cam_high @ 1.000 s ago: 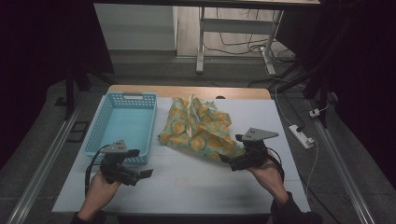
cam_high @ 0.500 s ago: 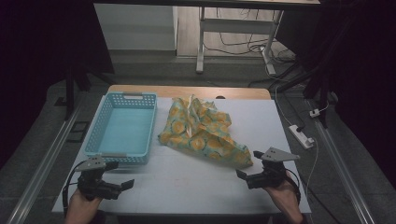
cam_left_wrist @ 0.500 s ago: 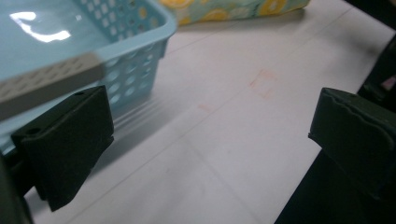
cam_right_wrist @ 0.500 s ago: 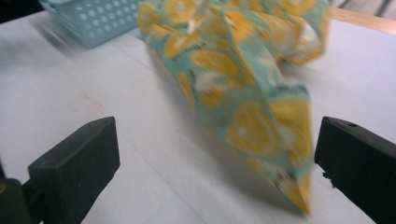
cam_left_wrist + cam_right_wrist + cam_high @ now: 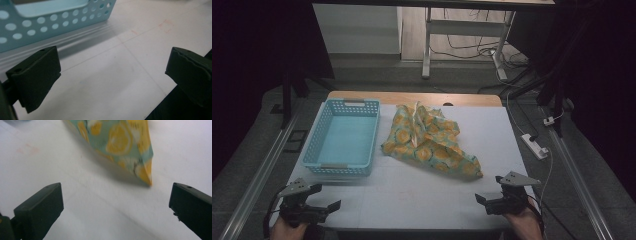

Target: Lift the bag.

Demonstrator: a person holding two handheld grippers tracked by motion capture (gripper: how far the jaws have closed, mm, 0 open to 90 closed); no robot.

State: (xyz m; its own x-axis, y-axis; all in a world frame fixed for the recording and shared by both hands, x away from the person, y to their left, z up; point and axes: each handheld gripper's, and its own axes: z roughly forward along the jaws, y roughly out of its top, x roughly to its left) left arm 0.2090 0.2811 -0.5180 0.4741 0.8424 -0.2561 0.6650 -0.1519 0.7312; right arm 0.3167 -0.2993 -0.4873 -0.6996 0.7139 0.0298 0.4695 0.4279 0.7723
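Observation:
A crumpled cloth [image 5: 427,142] with a yellow-and-teal citrus print lies in the middle of the white table [image 5: 422,195]; its near corner [image 5: 143,173] points toward me in the right gripper view. To the cloth's left stands a light-blue perforated basket [image 5: 343,137], and its near wall [image 5: 55,20] appears in the left gripper view. My left gripper [image 5: 324,202] is at the table's front left corner, open, holding nothing. My right gripper [image 5: 484,201] is at the front right edge, just short of the cloth's corner, open with nothing between its jaws.
A white power strip [image 5: 534,146] with its cable lies on the floor right of the table. A wooden strip [image 5: 412,98] runs along the far edge. Metal rails [image 5: 257,180] flank both sides, and a desk frame [image 5: 462,45] stands behind.
Both grippers have pulled back toward me to the table's front edge, away from the basket and the cloth. The cloth's near corner now lies flat, stretched out toward the right gripper.

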